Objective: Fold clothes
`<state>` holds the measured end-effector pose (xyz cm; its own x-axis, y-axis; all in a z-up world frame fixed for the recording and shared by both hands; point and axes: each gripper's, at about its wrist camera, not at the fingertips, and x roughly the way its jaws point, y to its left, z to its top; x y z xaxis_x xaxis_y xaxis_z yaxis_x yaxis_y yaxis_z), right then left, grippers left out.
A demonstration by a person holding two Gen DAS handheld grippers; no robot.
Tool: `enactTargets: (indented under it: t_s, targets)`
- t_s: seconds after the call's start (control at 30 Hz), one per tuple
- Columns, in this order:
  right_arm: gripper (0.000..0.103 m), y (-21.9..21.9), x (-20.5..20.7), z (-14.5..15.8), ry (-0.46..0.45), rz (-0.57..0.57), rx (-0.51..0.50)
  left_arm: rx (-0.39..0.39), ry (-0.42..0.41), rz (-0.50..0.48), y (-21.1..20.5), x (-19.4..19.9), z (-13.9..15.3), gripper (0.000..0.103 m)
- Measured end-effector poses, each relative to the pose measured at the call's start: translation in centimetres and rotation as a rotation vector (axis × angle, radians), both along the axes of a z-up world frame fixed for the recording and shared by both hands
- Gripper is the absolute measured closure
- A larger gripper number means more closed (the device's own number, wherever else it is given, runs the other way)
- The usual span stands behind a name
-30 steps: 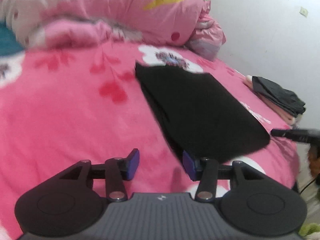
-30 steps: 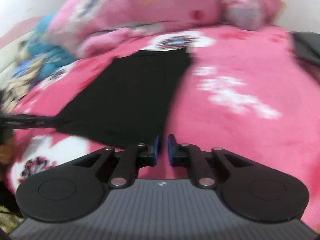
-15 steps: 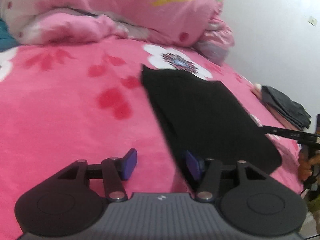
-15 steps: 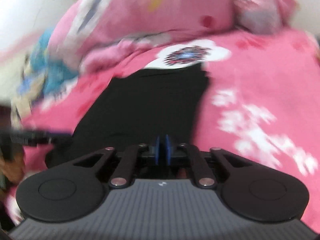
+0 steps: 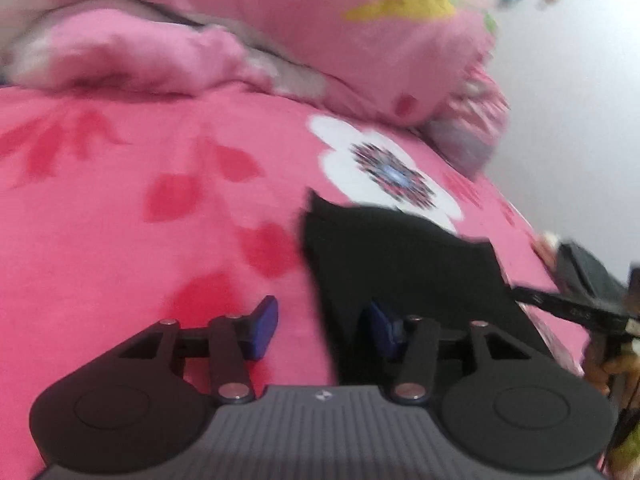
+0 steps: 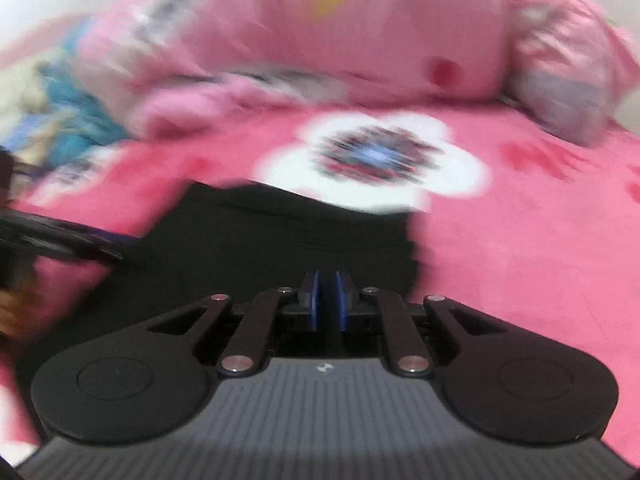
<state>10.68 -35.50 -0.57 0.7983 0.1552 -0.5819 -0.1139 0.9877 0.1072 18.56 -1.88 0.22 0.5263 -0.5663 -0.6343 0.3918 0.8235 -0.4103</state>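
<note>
A black folded garment (image 5: pixel 404 264) lies flat on the pink flowered bedspread (image 5: pixel 120 208). My left gripper (image 5: pixel 320 326) is open and straddles the garment's near left edge, its right pad over the cloth and its left pad over the bedspread. In the right wrist view the same garment (image 6: pixel 280 240) fills the lower middle. My right gripper (image 6: pixel 327 304) is shut with its blue pads together over the garment's near edge; whether cloth is pinched between them does not show. The right gripper also shows in the left wrist view (image 5: pixel 568 308) at the far right, blurred.
A pink quilt and pillows (image 5: pixel 280 32) are heaped at the head of the bed. A stack of folded dark and light clothes (image 5: pixel 584 268) sits at the bed's right edge by the white wall. Blue and cream bedding (image 6: pixel 60 120) lies at the left.
Both grippers have moved forward and lower toward the garment's near end. The right gripper has gone from slightly parted to fully shut. The left gripper has stayed open.
</note>
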Motion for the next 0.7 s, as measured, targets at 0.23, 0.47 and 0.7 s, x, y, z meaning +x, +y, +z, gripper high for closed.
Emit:
enactTargets:
  t_s: [0.23,0.47,0.7]
  targets:
    - [0.090,-5.2,-1.0,2.0,-0.064,-0.101,0.186,-0.069,-0.068,-0.016,-2.7,3.0,2.6,0.035]
    - [0.092,-1.7,6.0,-0.5,0.012,-0.004,0.113,0.089,-0.029,0.075,-6.8,6.9,0.5,0.040]
    - [0.087,-4.8,2.4,2.6,-0.029,-0.193,0.123,0.173,-0.044,0.095,-6.1,3.4,4.0,0.039]
